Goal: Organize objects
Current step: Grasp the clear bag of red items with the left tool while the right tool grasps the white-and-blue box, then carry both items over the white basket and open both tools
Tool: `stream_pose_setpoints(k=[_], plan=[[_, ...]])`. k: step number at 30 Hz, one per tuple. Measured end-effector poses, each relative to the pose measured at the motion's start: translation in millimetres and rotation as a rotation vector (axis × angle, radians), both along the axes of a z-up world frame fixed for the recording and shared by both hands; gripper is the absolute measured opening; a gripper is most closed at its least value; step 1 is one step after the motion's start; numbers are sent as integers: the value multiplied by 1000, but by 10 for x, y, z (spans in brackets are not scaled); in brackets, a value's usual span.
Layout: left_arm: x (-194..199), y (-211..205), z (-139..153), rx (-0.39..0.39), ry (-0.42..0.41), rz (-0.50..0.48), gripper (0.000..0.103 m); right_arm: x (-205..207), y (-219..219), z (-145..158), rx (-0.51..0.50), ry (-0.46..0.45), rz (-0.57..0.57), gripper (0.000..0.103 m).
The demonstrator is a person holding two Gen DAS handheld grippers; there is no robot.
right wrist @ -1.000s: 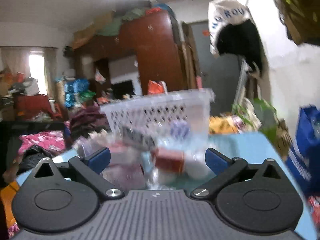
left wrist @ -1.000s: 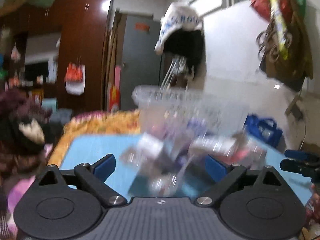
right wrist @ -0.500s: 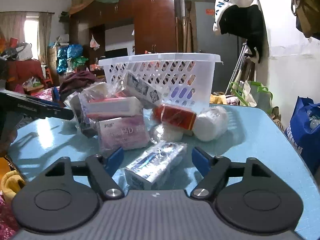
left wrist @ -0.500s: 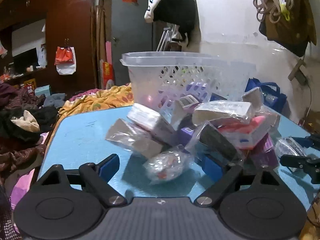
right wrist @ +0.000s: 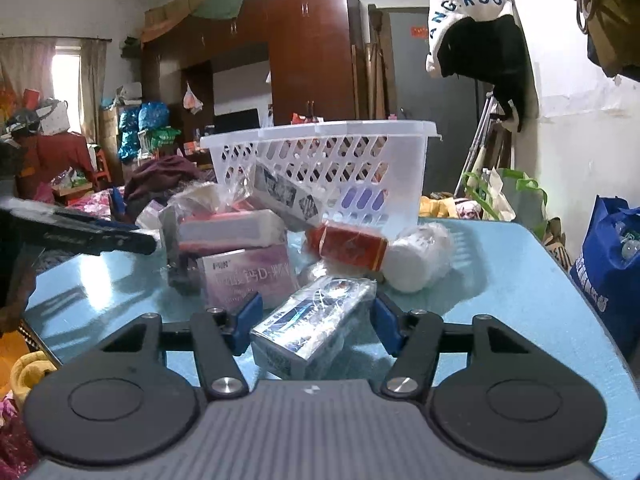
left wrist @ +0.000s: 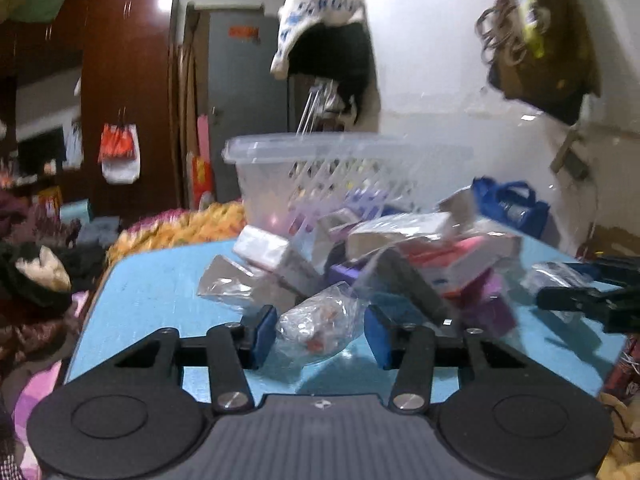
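Observation:
A pile of wrapped boxes and packets (right wrist: 248, 240) lies on a blue table (right wrist: 500, 280) in front of a white slotted basket (right wrist: 320, 168). My left gripper (left wrist: 320, 334) has its blue pads on either side of a clear plastic bag with red bits (left wrist: 320, 328); the jaws stand close to it, with small gaps showing. My right gripper (right wrist: 316, 322) straddles a silver-blue wrapped box (right wrist: 312, 328), pads at its sides, a gap still on the left. The basket also shows in the left wrist view (left wrist: 320, 176), as does the right gripper (left wrist: 588, 296).
A red box (right wrist: 348, 246) and a white roll (right wrist: 416, 260) lie beside the pile. A blue bag (right wrist: 608, 264) stands off the table's right edge. Clothes and clutter lie beyond the left edge. The left gripper (right wrist: 80, 232) reaches in from the left.
Both grippers have come down to the table and their jaws have narrowed, the left around the clear bag, the right around the silver-blue box.

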State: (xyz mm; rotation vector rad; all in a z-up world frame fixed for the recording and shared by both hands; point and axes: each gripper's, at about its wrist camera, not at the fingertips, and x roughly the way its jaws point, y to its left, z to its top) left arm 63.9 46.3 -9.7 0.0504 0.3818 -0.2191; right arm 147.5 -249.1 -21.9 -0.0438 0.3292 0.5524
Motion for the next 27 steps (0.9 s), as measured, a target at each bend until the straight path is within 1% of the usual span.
stream_pose_setpoints(k=[5, 9, 13, 19, 22, 27], plan=[[-214, -79, 42, -33, -107, 5, 52, -18, -7, 24, 8, -23, 8, 62], [-296, -118, 109, -69, -162, 8, 52, -49, -22, 45, 22, -49, 19, 62], [-343, -186, 125, -61, -175, -9, 52, -73, -3, 61, 27, -61, 28, 62], [-324, -244, 83, -57, -164, -22, 52, -61, 23, 64, 21, -61, 32, 62], [-333, -241, 66, -70, -167, -25, 52, -60, 18, 54, 21, -68, 28, 62], [-382, -223, 62, -95, -195, -23, 52, -99, 25, 69, 21, -92, 35, 62]])
